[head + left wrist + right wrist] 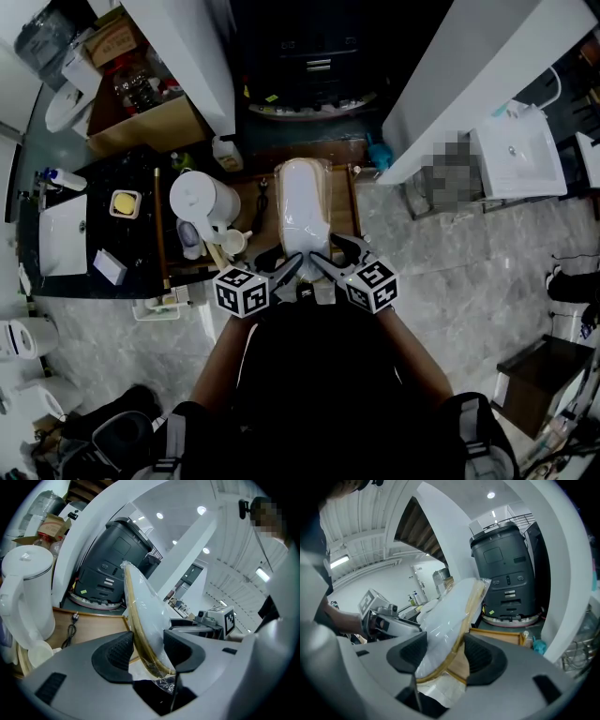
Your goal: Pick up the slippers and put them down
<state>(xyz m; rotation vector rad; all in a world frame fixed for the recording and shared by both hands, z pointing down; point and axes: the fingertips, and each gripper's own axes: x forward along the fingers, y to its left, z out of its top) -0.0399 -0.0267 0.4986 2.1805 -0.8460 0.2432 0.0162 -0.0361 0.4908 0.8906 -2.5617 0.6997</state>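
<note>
White slippers (302,208) (146,613) (447,616): 1 pack sealed in clear film, with a tan sole edge showing. It ran lengthwise over the middle of the wooden tray (345,202) (93,627) (508,634), near end toward the person (309,384). Both gripper views showed it turned on edge and slanting up and away from the tray. Whether its far end touched the tray could not be told.
Left gripper (286,265) (148,648): at the tray's near edge, on the pack's left side. Jaws stood wide yet were clamped on the pack's near end, 1 pad against the tan sole edge and the other against the white upper through the film.
Right gripper (326,264) (446,651): at the tray's near edge, just beside the left one. Jaws likewise stood wide and were closed on the same near end, 1 pad on the white filmed side and 1 at the tan edge.
Crumpled film: loose clear wrap bunched below the pads in both gripper views.
Kettle (200,199) (26,588): white, upright, at the tray's left end.
Cord (263,199) (71,631): black, with its plug, lying on the tray's left part between the kettle and the pack.
Cup (232,242): small, pale, near the tray's near-left corner.
Dark machine (115,564) (508,569): grey-black cabinet with a round base, standing beyond the tray's far edge.
Teal item (380,155) (538,646): just past the tray's far-right corner, too small to identify.
Black counter (94,192): left of the tray, carrying a white sink (64,234).
</note>
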